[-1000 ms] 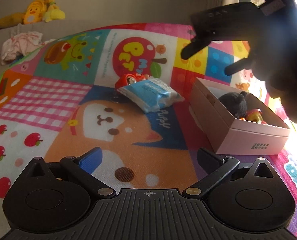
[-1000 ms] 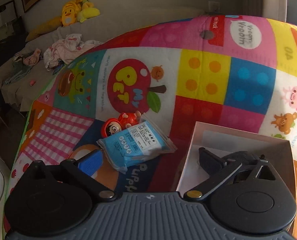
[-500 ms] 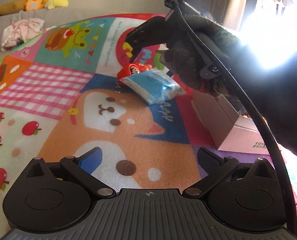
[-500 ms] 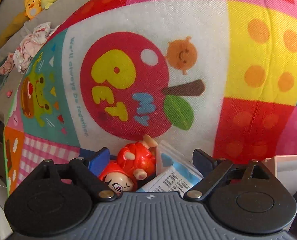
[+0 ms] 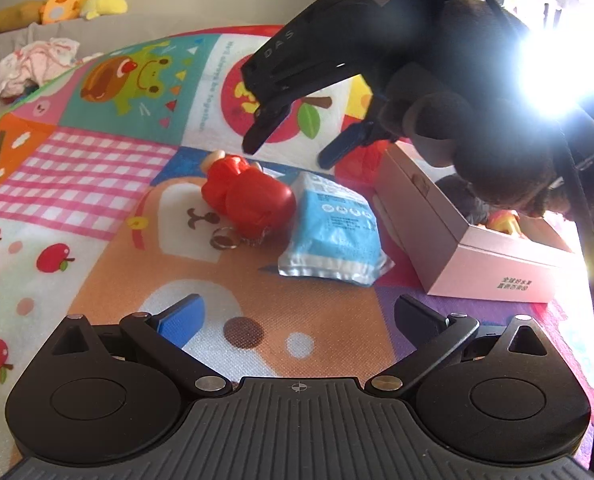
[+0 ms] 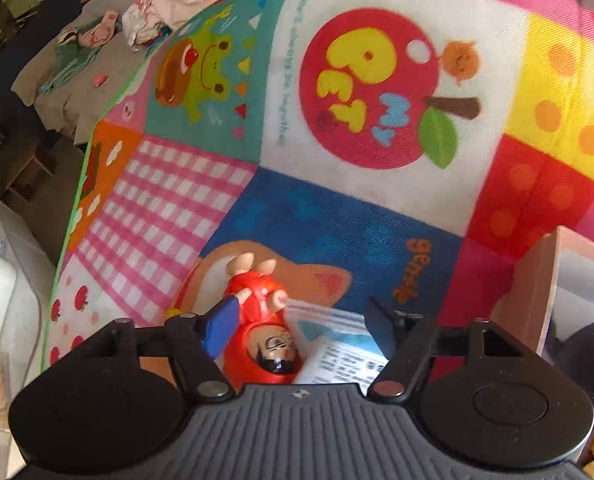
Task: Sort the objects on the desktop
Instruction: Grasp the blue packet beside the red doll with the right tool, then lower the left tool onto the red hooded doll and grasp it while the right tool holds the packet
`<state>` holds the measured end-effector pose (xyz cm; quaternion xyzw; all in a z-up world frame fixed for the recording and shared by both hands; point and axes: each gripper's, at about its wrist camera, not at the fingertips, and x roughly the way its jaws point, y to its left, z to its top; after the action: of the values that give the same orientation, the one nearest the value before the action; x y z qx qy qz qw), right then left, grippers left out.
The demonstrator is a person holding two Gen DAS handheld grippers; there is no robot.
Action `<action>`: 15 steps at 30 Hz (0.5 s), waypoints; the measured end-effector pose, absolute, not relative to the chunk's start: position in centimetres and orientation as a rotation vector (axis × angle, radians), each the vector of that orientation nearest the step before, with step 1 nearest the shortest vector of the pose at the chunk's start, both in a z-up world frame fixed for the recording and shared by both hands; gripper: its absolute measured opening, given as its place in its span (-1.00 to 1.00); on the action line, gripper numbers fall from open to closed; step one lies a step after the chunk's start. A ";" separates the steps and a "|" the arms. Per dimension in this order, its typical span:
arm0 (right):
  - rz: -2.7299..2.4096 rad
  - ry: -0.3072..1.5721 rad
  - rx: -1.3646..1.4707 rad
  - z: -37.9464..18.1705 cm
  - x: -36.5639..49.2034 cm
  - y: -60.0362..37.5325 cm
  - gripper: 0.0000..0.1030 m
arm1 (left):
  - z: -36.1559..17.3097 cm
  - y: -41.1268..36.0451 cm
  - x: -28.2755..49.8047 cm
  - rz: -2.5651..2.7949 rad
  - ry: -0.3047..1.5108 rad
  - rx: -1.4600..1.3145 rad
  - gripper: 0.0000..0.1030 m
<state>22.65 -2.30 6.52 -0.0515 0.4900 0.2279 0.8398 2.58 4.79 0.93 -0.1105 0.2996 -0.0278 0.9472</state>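
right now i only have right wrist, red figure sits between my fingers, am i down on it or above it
observer: above it, it seems. In the left wrist view the right gripper hangs open, tips just past the red figure.
operator: anything hanging off it
observer: yes, a key ring on a short chain lies on the mat at its head end.
operator: where's my other gripper
observer: the left gripper is open and empty, on the near side of the blue packet.

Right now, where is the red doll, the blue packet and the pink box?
red doll (image 5: 253, 200), left wrist view, on its red body.
blue packet (image 5: 333, 232), left wrist view, on its blue front.
pink box (image 5: 493, 264), left wrist view, on its near side wall.
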 end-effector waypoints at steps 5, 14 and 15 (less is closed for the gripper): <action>0.448 1.069 -0.127 5.1 23.1 -3.9 -0.03 | 0.9 4.9 2.7 -0.058 0.614 -0.235 1.00; 0.609 1.049 -0.322 3.8 14.8 -3.7 -0.16 | 0.7 2.5 1.7 -0.376 0.659 -0.117 1.00; 0.614 1.037 -0.346 3.8 13.6 -4.2 -0.16 | 0.7 2.1 1.5 -0.408 0.658 -0.102 1.00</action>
<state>13.63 -4.22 3.82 -0.1619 0.4853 0.2871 0.8098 1.46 2.14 0.70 -0.0497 0.3209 -0.1987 0.9247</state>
